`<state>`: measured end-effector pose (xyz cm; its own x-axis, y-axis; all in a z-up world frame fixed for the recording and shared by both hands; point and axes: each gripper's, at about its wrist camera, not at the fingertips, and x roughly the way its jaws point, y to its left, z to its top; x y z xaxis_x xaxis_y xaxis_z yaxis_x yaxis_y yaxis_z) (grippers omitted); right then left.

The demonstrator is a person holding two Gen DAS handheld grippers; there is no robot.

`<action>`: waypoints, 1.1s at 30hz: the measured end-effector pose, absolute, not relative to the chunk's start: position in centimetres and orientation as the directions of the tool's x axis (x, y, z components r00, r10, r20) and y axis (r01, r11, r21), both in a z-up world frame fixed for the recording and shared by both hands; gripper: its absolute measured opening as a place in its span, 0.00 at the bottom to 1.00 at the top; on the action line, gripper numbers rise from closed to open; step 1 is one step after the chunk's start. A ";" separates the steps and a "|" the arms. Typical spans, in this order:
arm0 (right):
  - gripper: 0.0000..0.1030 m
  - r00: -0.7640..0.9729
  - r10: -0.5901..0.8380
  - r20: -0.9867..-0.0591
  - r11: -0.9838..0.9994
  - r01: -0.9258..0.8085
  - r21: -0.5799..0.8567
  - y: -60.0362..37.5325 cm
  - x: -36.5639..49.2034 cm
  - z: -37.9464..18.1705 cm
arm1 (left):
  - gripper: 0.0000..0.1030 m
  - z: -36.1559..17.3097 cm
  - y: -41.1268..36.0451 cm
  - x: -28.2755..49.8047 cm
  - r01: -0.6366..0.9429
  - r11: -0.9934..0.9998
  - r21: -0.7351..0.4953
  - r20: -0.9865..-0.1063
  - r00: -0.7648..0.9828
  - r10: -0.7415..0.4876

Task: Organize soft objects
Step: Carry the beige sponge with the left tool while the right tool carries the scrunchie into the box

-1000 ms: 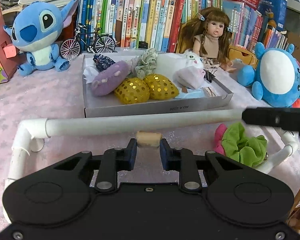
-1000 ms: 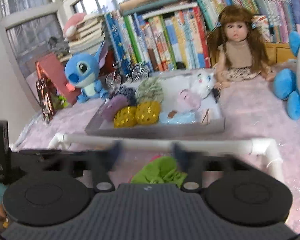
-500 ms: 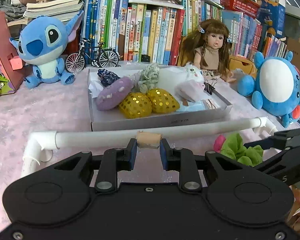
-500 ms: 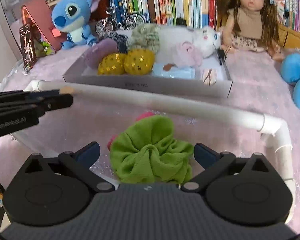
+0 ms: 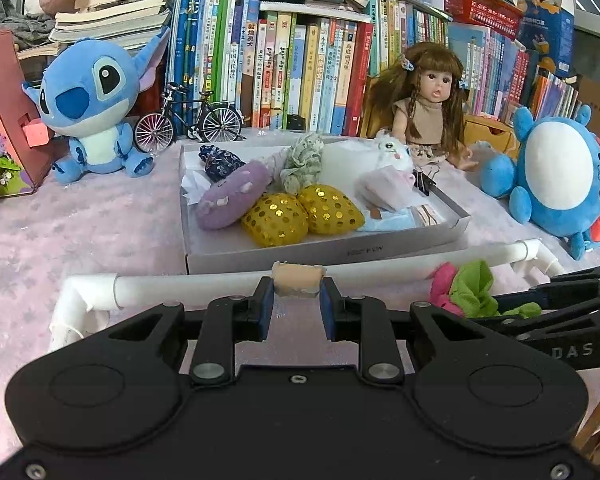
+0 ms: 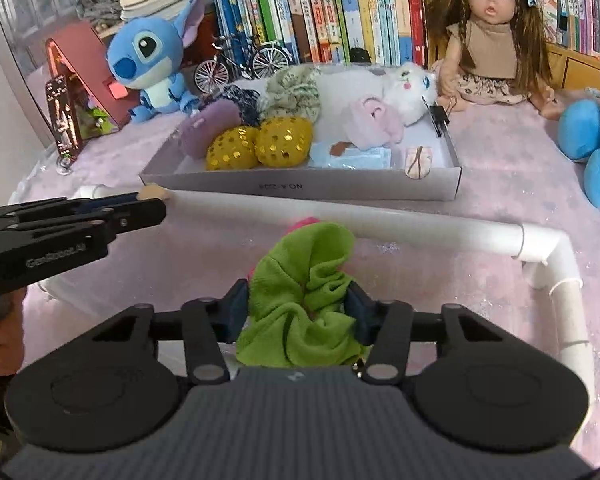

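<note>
My left gripper (image 5: 298, 294) is shut on a small beige soft block (image 5: 298, 280), held just in front of the white pipe; the block (image 6: 152, 191) also shows in the right wrist view. My right gripper (image 6: 298, 304) is closing on a green scrunchie (image 6: 308, 276), and both pads press into its folds. A pink piece (image 6: 306, 223) peeks out behind the green scrunchie (image 5: 474, 288) on the pink cloth. Beyond the pipe, the grey box (image 6: 300, 189) holds a purple cushion (image 5: 234, 196), two gold sequined pieces (image 5: 300, 216), a white plush cat (image 6: 400, 88) and other soft items.
A white pipe frame (image 5: 220, 280) runs across in front of the grey box (image 5: 320, 250) and bends down at the right (image 6: 568, 280). A blue plush (image 5: 96, 108), a model bicycle (image 5: 188, 122), a doll (image 5: 424, 108), a round blue plush (image 5: 560, 176) and rows of books (image 5: 300, 72) stand behind.
The right gripper has sunk over the green scrunchie and its jaws have come in from wide apart onto the scrunchie's sides. The left gripper still holds the beige block in place.
</note>
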<state>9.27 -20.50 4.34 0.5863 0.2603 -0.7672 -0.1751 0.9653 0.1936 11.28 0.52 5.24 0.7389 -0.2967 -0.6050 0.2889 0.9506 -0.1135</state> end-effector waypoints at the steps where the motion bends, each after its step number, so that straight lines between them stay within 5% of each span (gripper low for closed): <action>1: 0.50 0.592 0.264 -0.762 0.964 -0.177 0.196 -20.5 9.1 4.6 | 0.23 5.3 0.6 11.3 0.287 0.951 -0.115 -0.604 0.740 -0.296; 33: 0.51 0.730 0.323 -0.602 0.931 -0.130 0.342 -22.8 8.1 7.6 | 0.23 5.7 1.3 11.4 0.256 0.953 -0.160 -0.584 0.754 -0.301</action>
